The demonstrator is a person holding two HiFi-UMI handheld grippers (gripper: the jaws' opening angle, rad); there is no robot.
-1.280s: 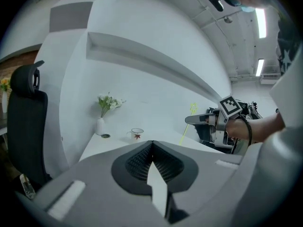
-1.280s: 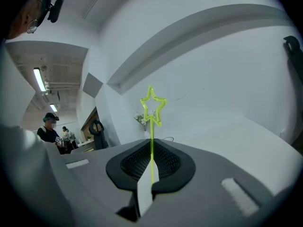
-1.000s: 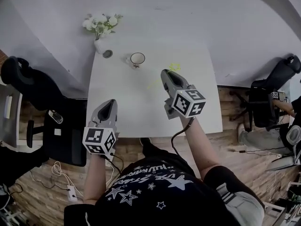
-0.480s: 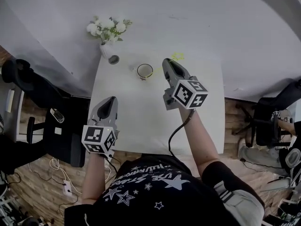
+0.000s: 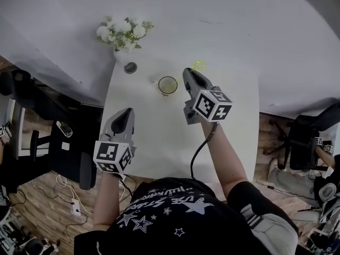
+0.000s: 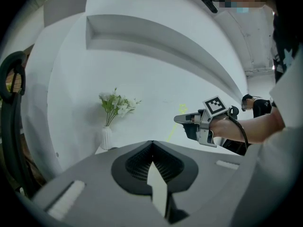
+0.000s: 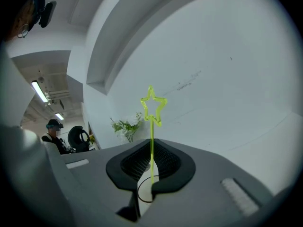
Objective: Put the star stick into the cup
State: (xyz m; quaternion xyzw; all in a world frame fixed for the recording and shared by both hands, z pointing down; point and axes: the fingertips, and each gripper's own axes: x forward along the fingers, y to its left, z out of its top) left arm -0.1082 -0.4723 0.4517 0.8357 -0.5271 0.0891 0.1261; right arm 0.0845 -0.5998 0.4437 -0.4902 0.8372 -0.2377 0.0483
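My right gripper sits at upper centre of the head view with its jaws pressed almost together on the thin shaft of the star stick. Its yellow-green star stands upright above my fingertips, against the white wall. In the head view the star shows just above and right of those tips. The cup stands on the white table immediately left of them, close by. In the right gripper view I see a dark curve of its rim through the gap under my jaws, and the stick's lower end comes down near it. Whether it is inside the cup I cannot tell. My left gripper hangs lower left in the head view, over the table's near part and well apart from the cup, its jaws closed with nothing between them. A vase of white flowers stands at the table's far left corner, with a small dark round object just below it.
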